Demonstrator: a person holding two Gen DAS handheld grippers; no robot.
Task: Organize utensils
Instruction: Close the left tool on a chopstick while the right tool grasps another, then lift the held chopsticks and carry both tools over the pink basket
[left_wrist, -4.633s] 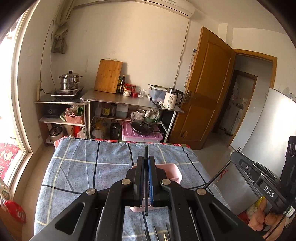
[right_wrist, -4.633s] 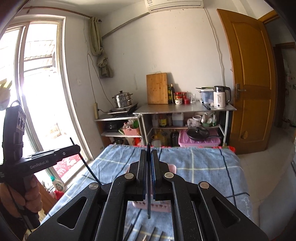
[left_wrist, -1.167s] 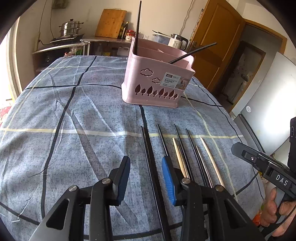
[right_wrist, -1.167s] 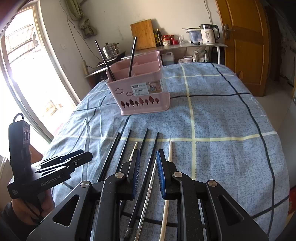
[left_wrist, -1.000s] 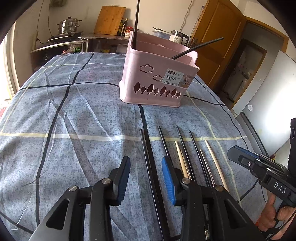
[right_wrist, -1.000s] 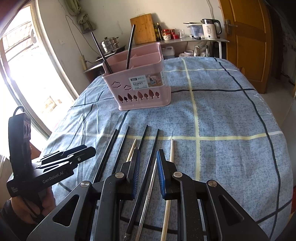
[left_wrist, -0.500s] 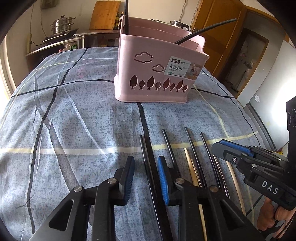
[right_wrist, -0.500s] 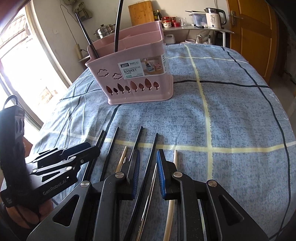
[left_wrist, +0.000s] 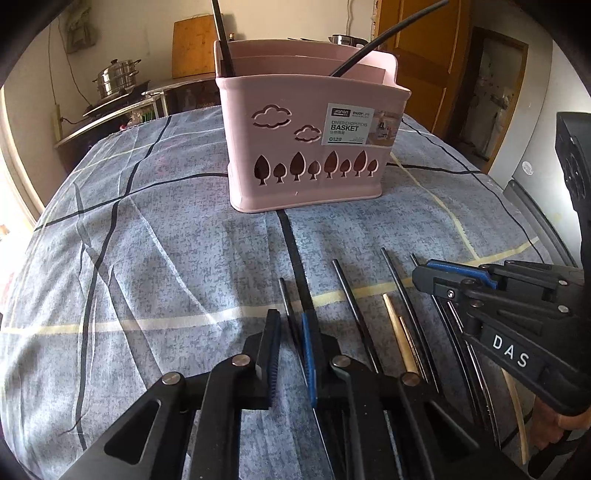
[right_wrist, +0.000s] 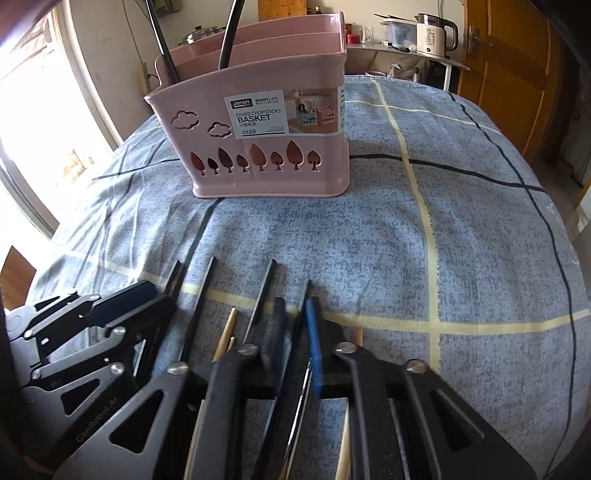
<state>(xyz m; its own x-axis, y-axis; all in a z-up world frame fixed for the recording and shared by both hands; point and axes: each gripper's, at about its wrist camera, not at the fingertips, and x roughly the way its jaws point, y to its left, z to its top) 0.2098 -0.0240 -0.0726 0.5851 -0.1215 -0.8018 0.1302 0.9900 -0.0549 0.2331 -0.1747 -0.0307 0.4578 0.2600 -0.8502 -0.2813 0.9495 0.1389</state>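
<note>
A pink chopstick basket stands on the blue checked cloth and holds two black chopsticks. Several black, wooden and metal chopsticks lie in a row in front of it. My left gripper is low over the cloth, its jaws narrowly open around the leftmost black chopstick. My right gripper is low too, its jaws narrowly open around a black chopstick near the right of the row. The basket also shows in the right wrist view. Each gripper shows in the other's view, the right and the left.
The cloth covers a table whose edges fall away left and right. A window is at the left, a wooden door at the right. A metal shelf with a kettle, pots and a cutting board stands behind.
Both grippers have moved forward and down onto the row of chopsticks. Their jaws have narrowed around one black chopstick each. The basket looks nearer.
</note>
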